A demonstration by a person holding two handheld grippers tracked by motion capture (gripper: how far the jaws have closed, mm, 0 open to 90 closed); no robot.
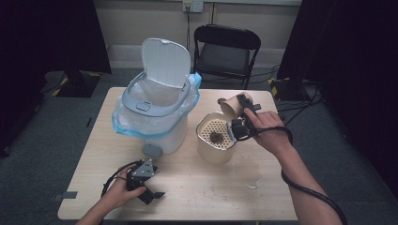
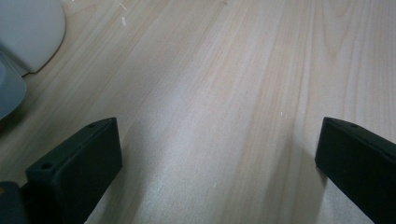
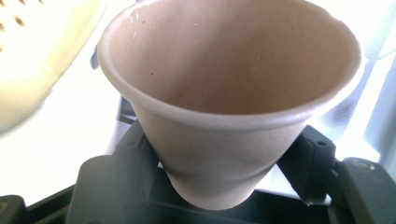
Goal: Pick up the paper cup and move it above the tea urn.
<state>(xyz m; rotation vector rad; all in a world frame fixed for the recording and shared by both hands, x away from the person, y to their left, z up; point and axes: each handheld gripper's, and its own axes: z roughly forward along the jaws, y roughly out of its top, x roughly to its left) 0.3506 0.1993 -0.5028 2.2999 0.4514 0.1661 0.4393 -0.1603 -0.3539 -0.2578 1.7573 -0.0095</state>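
A brown paper cup (image 1: 230, 107) is tipped on its side above the far rim of a cream container (image 1: 202, 140). My right gripper (image 1: 240, 107) is shut on the cup's lower wall, the mouth facing left. In the right gripper view the cup (image 3: 224, 93) looks bare inside, with both jaws pressed on its sides, and the gripper (image 3: 219, 182) sits at its base. A perforated strainer insert (image 1: 220, 127) tops the container and holds a dark clump (image 1: 216, 137). My left gripper (image 1: 149, 193) rests near the table's front left, open, with bare wood between its jaws (image 2: 217, 158).
A white pedal bin (image 1: 157, 126) with a blue-edged bag and raised lid (image 1: 165, 63) stands at the table's back left; its grey pedal (image 1: 152, 150) points toward me. A wet patch (image 1: 248, 180) lies right of centre. A black chair (image 1: 225, 49) stands behind the table.
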